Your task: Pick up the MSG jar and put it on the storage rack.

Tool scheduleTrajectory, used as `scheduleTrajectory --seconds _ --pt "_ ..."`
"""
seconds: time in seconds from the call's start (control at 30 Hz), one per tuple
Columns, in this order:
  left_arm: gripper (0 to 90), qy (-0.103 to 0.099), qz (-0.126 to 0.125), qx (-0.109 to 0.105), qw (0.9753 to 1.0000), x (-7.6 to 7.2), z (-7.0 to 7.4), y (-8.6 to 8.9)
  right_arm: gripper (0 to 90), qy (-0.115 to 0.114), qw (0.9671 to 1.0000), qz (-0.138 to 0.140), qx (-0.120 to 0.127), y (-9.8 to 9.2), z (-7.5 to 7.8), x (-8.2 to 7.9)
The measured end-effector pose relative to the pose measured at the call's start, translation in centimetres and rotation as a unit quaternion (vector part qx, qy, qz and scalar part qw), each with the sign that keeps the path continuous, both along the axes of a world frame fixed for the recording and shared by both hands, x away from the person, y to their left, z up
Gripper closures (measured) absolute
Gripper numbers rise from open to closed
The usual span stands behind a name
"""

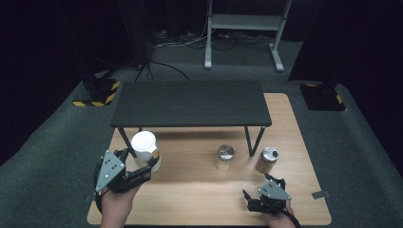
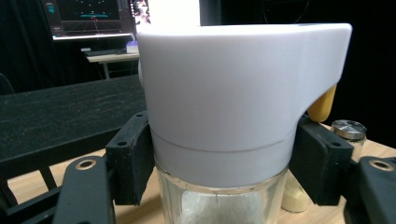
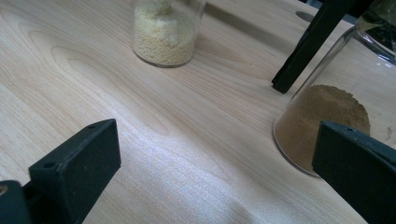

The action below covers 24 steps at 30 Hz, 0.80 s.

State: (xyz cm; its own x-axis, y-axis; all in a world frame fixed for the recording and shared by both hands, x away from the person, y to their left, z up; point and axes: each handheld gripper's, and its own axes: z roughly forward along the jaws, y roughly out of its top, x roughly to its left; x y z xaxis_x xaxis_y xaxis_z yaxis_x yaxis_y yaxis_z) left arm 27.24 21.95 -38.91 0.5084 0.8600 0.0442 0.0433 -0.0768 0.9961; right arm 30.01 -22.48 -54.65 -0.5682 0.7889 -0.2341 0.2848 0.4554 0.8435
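Wooden bench (image 1: pixel 199 190): left tongs (image 1: pixel 153 163) clamped on white-capped glass jar (image 1: pixel 144 148) at its rigid cap. Glass below is probably slippery, fragile. Right tongs (image 1: pixel 260 190) stand apart, empty.

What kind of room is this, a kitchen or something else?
More likely a lab or recording studio than a kitchen: dark curtained walls, a computer monitor behind, hazard-striped stand bases on grey carpet, and spice jars on a wooden table.

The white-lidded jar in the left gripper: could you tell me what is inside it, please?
Below the white lid, the jar shows a pale, whitish powder through its glass. The lid and the left gripper cover the rest, so the fill level stays hidden.
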Motion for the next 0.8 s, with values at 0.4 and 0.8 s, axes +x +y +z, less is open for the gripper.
scheduleTrajectory --seconds 0.4,0.8 --pt "30.5 0.006 0.003 -0.003 1.0000 1.6 1.0 0.3 0.2 0.000 1.0000 -0.001 0.002 0.0 0.0 0.0" --pt "30.5 0.003 0.004 -0.006 1.0000 3.3 2.0 0.2 0.1 -0.001 1.0000 0.001 0.002 0.0 0.0 0.0"
